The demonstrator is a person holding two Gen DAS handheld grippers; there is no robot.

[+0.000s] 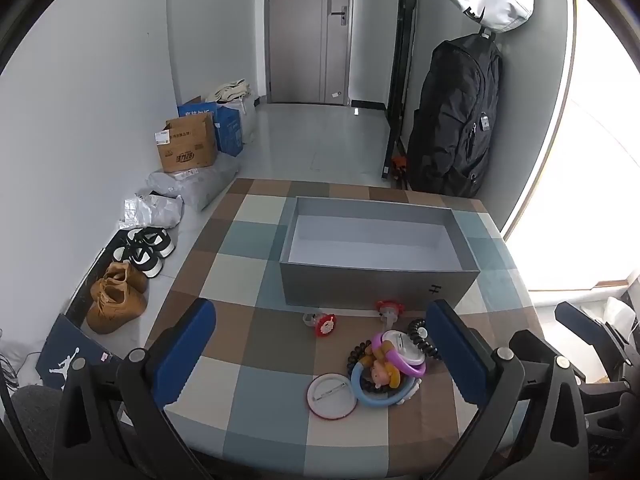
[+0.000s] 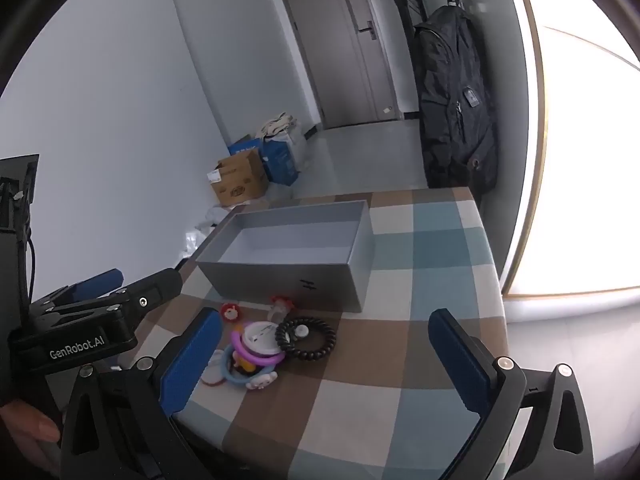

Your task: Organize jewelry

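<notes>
one open grey box [image 1: 376, 280] on the checked tablecloth [image 1: 248, 344]. two small red charm clips [image 1: 326, 326] near the box front. one black spiral hair tie [image 2: 306, 338]. one white round badge, pin side up [image 1: 332, 398]. one purple ring [image 2: 260, 354]; one blue ring [image 1: 372, 396]. two pairs of shoes [image 1: 120, 300] on the floor. one brown cardboard carton [image 1: 188, 148]. one black backpack [image 1: 456, 120], hanging.

"GenRobot.AI" on the left gripper [image 2: 96, 286] (white lettering).
</notes>
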